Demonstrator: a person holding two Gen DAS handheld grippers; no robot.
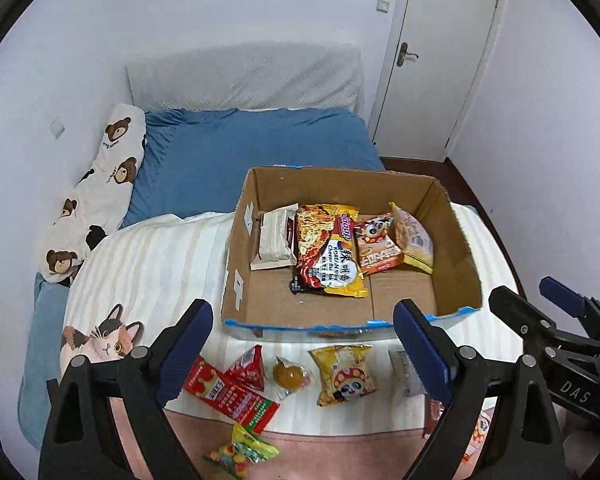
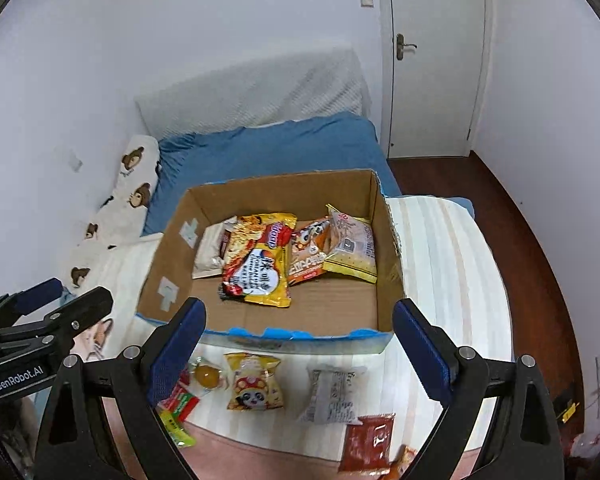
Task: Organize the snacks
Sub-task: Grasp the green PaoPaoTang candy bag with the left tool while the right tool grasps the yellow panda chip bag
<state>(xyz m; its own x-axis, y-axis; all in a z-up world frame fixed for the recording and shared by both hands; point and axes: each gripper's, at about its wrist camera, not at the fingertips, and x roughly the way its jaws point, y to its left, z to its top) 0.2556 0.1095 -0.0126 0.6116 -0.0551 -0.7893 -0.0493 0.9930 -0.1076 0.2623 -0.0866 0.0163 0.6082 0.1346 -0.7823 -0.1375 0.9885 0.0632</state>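
Observation:
An open cardboard box [image 1: 456, 264] [image 2: 384, 248] sits on the bed with several snack packs inside, among them a yellow noodle pack [image 1: 328, 252] [image 2: 260, 264]. In front of it lie loose snacks: a yellow panda bag [image 1: 346, 374] [image 2: 254, 388], a round yellow treat [image 1: 290, 374] [image 2: 206, 374], red packets [image 1: 232, 394], a clear silver pack [image 2: 332, 394], a dark red sachet [image 2: 368, 442] and a candy bag [image 1: 244, 450]. My left gripper [image 1: 304, 340] is open above the loose snacks, holding nothing. My right gripper [image 2: 298, 340] hangs open beside it, also holding nothing.
The bed has a striped white cover with a cat print [image 1: 108, 336], a blue sheet [image 1: 260, 148] and a bear-print pillow [image 1: 100, 184] along the left wall. A white door [image 2: 436, 60] and dark wooden floor [image 2: 520, 240] lie to the right.

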